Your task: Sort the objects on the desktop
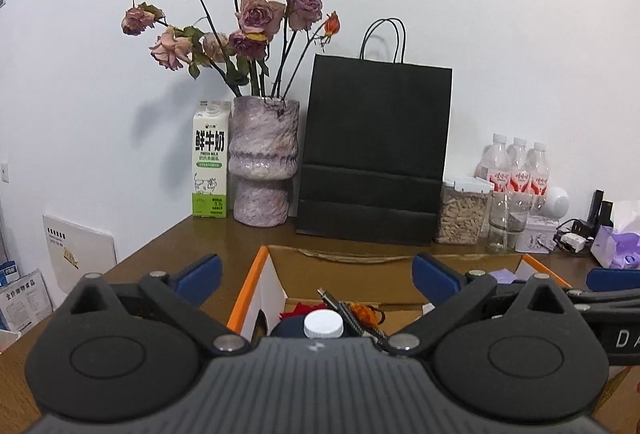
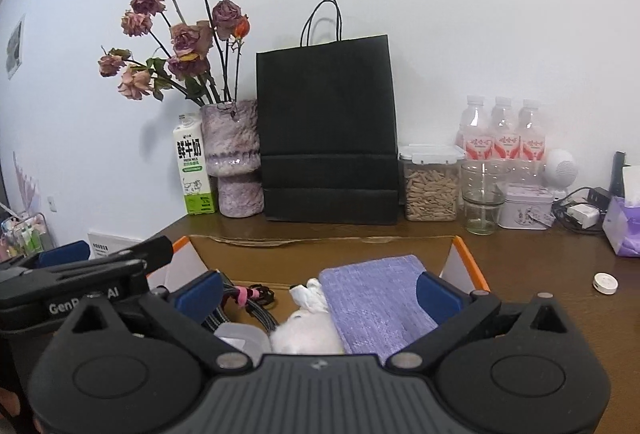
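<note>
An open cardboard box with orange edges (image 1: pixel 256 274) (image 2: pixel 468 254) sits on the brown desk. In the left wrist view it holds a dark bottle with a white cap (image 1: pixel 323 324), a pen (image 1: pixel 340 308) and a red item. In the right wrist view it holds a folded purple cloth (image 2: pixel 376 298), a white plush toy (image 2: pixel 308 334), black cables (image 2: pixel 256 298) and a clear lidded container (image 2: pixel 240 338). My left gripper (image 1: pixel 318 274) is open above the box, empty. My right gripper (image 2: pixel 320 292) is open above the box, empty. A small white round object (image 2: pixel 605 283) lies on the desk right of the box.
Along the wall stand a milk carton (image 1: pixel 210 162), a vase of dried roses (image 1: pixel 264 162), a black paper bag (image 1: pixel 376 154), a jar of pellets (image 2: pixel 430 186), a glass (image 2: pixel 482 198), a tin (image 2: pixel 524 210), water bottles (image 2: pixel 502 132), chargers and a tissue pack (image 2: pixel 622 230).
</note>
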Motion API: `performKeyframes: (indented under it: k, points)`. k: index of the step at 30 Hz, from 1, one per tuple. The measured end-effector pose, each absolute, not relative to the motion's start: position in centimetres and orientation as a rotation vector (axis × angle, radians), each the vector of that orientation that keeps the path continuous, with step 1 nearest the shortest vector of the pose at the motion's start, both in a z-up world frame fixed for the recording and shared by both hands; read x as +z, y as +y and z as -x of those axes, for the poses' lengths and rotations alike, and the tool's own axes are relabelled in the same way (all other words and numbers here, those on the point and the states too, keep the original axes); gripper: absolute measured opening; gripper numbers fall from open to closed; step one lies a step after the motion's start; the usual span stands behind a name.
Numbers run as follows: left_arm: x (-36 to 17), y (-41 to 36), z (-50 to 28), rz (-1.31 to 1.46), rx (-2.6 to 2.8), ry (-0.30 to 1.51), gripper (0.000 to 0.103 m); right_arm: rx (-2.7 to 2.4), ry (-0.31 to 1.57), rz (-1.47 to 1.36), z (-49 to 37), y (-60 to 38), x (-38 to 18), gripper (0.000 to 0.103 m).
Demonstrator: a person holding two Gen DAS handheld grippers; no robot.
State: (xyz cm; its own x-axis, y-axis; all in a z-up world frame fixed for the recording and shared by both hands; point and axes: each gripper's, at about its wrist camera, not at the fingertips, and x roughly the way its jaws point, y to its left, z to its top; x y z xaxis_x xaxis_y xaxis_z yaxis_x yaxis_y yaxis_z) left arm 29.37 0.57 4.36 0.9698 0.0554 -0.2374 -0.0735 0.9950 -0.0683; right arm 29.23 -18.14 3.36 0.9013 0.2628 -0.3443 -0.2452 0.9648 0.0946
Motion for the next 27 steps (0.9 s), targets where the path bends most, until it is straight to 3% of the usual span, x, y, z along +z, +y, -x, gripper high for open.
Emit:
performKeyframes:
  k: [14,27]
  points:
    - [3.1,-0.3,-27.2,0.049,0.066,0.266,0.103,0.242,0.345,-0.024,-26.6,-18.6,3.0,0.103]
    - [4.4,-1.2,-18.6,0.05,0.011,0.31,0.103,0.27,0.367,-0.005,-17.4,-19.8,2.8,0.103]
